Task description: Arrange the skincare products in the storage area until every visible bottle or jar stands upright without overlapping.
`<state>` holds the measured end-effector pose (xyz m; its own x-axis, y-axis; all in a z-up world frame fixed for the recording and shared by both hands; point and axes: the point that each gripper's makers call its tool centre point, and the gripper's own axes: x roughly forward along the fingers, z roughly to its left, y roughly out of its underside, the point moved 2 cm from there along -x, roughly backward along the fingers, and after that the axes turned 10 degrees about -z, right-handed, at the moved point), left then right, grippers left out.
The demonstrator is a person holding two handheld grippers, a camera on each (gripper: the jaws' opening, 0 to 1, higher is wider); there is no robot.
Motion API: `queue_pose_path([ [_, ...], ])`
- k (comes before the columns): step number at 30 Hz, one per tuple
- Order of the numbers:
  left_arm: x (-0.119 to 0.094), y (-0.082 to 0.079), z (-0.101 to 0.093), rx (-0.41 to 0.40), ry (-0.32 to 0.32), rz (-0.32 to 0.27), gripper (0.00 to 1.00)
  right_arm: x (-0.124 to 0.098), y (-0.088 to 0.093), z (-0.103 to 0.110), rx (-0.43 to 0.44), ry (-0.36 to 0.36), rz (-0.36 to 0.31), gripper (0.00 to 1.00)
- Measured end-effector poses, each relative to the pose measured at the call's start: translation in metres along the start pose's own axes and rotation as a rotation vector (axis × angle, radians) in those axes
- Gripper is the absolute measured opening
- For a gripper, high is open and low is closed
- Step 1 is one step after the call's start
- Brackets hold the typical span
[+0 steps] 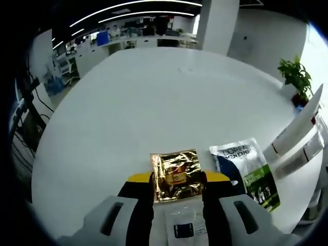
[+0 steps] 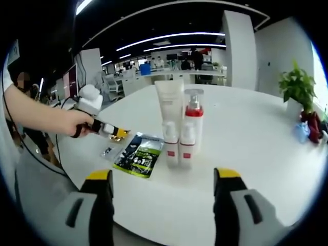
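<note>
A white tube (image 2: 169, 115) and a white pump bottle with red bands (image 2: 191, 125) stand upright side by side mid-table, ahead of my right gripper (image 2: 164, 175), whose jaws are wide apart and hold nothing. Left of the tube and bottle a green-and-black L'Oreal sachet (image 2: 137, 155) lies flat. A person's hand (image 2: 64, 121) holds my left gripper (image 2: 119, 133) over the table's left part. In the left gripper view, that gripper (image 1: 178, 180) is shut on a gold foil sachet (image 1: 176, 174); a white sachet (image 1: 183, 225) lies beneath, and the L'Oreal sachet (image 1: 247, 171) is to the right.
The round white table (image 1: 154, 97) stretches far ahead. At the right edge of the left gripper view the tube (image 1: 301, 125) and bottle (image 1: 297, 159) lean in. A potted plant (image 2: 297, 84) and small blue and red items (image 2: 306, 127) sit at the far right.
</note>
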<state>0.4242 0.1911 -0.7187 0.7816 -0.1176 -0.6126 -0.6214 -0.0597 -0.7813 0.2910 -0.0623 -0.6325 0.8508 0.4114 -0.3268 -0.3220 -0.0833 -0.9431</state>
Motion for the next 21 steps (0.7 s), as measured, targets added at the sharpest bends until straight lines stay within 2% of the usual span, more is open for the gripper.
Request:
queue_pose_path([
  [12,0.005,0.009,-0.011,0.030,0.012,0.020,0.34,-0.001,-0.001,-0.002,-0.003,0.010,-0.004,0.80],
  [13,0.006,0.005,-0.008,0.057,0.007,0.009,0.35,-0.001,-0.001,-0.002,-0.004,0.011,-0.006,0.80],
  [21,0.005,0.006,-0.006,0.072,0.003,0.015,0.36,-0.001,-0.002,0.000,-0.004,0.009,-0.006,0.78],
])
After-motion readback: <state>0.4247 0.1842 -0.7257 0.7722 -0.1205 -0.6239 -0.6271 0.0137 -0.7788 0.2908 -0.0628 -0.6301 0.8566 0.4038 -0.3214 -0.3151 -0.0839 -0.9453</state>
